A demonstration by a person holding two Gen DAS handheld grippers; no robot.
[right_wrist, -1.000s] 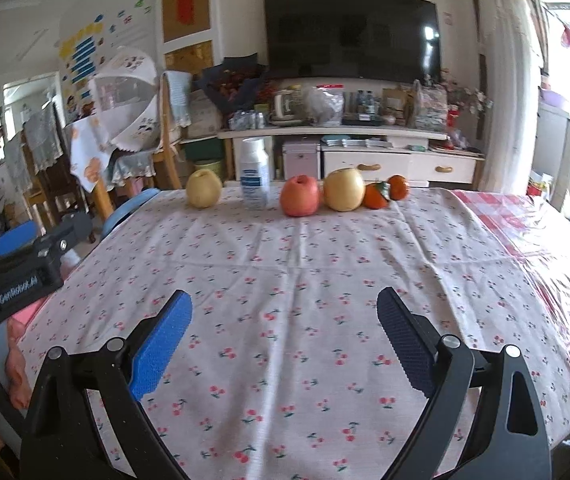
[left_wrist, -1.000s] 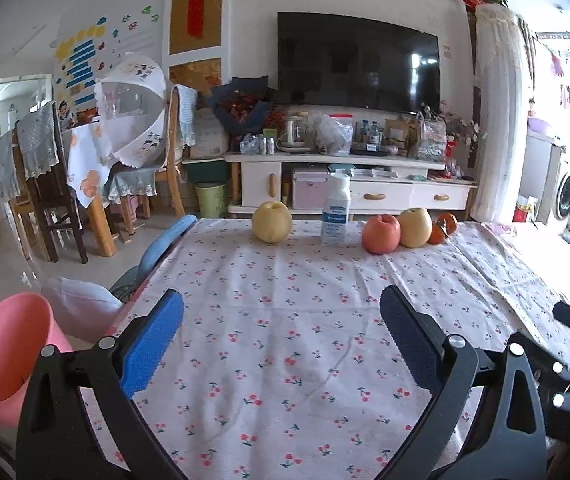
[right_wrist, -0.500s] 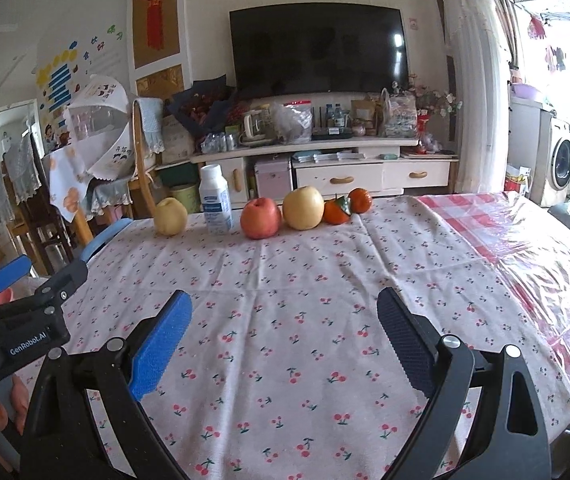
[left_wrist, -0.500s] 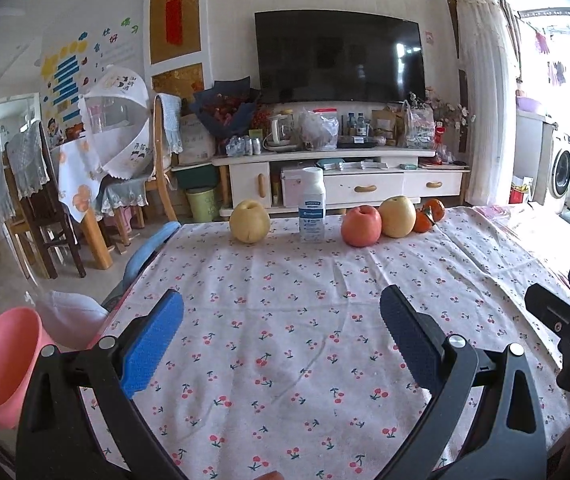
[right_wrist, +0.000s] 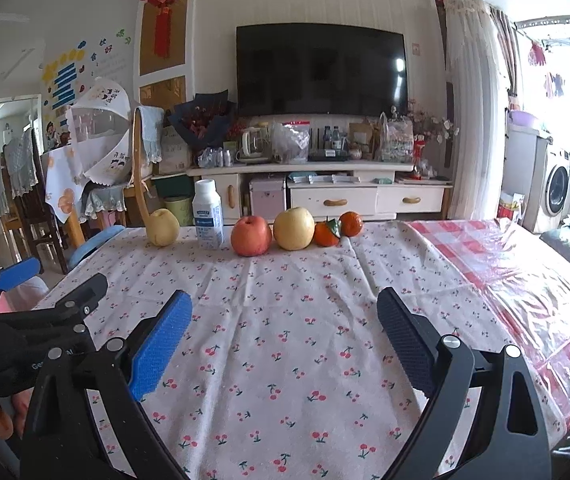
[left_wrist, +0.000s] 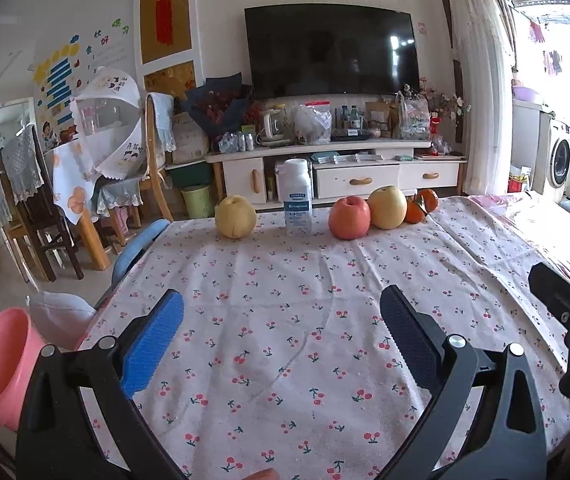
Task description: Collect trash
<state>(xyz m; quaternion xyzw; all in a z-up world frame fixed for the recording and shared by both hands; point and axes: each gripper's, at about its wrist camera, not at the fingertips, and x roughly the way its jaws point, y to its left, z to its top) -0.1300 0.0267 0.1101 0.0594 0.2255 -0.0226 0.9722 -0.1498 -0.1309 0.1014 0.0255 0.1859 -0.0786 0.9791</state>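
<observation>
A white bottle (left_wrist: 297, 200) (right_wrist: 207, 216) with a blue label stands upright at the far edge of the cherry-print tablecloth (left_wrist: 285, 344) (right_wrist: 285, 320). It sits in a row with a yellow pear (left_wrist: 235, 216), a red apple (left_wrist: 349, 217), a yellow apple (left_wrist: 387, 207) and two tangerines (left_wrist: 421, 206). A pink bin (left_wrist: 1, 364) stands on the floor off the table's left edge. My left gripper (left_wrist: 283, 294) hovers open over the near cloth, holding nothing. My right gripper (right_wrist: 285, 296) is open and holds nothing too, to the right of the left one.
A blue chair (left_wrist: 141, 244) and a white bag (left_wrist: 61, 320) sit between the table's left edge and the pink bin. A plastic-covered red check cloth (right_wrist: 505, 280) covers the table's right side. A TV cabinet (left_wrist: 325, 168) and dining chairs (left_wrist: 37, 216) stand beyond.
Both views have swung to the right, so the fruit row and bottle have shifted left in each frame. Both grippers stayed open with nothing in them.
</observation>
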